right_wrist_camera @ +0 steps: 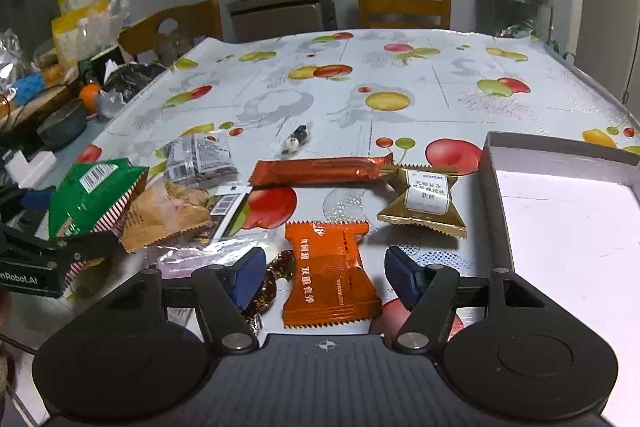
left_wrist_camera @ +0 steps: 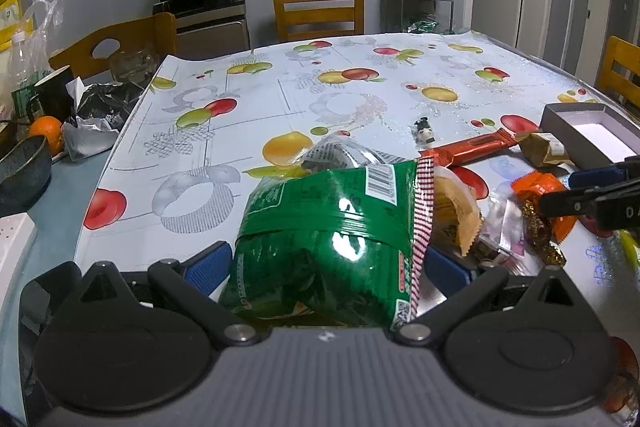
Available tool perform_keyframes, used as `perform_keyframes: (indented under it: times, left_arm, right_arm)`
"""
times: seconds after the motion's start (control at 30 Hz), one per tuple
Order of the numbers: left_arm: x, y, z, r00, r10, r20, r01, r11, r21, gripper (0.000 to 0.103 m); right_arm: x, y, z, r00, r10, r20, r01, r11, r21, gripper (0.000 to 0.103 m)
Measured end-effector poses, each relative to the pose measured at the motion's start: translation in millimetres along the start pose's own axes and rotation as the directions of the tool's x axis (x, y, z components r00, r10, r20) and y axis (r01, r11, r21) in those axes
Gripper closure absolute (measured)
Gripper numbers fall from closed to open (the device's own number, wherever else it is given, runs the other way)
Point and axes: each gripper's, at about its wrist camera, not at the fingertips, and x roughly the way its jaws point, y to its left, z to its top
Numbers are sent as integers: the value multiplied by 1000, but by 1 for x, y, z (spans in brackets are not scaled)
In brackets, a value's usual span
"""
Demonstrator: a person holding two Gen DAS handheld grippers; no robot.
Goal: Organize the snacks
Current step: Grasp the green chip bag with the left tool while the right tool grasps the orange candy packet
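Left gripper [left_wrist_camera: 324, 263] clamps the green snack bag [left_wrist_camera: 328, 239]; right gripper [right_wrist_camera: 324, 277] hangs wide over the orange packet [right_wrist_camera: 328, 275].
The slick, puffy bag may slip loose near the table's [right_wrist_camera: 400, 99] left edge, far from the box [right_wrist_camera: 496, 187] at the right edge.

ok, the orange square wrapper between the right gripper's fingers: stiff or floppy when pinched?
Probably floppy: the orange wrapper is thin crinkled foil with crimped ends. Its glossy surface may slip. It looks light, so the open right gripper might nudge it.
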Motion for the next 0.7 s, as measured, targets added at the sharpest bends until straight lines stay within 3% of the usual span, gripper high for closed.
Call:
perform_keyframes:
  times: [0.3,0.37,0.43,0.7]
  left_arm:
    - [1,-1,0,1000,2,0,-2,1000,0,1]
    - [3,-1,0,1000,7,-3,-7,1000,2,4]
    - [6,-1,0,1000,16,4,-16,1000,8,10]
    - [-1,-7,-3,995,62,76,-67,996,63,24]
  right_arm:
    - [16,-4,-2,999,-31,-18,31,999,11,37]
    - [16,0,-4,999,-44,-11,44,999,-27,44]
    - [14,6,-7,998,-57,0,57,995,-77,63]
    - [1,2,-6,1000,-3,19,4,999,-41,65]
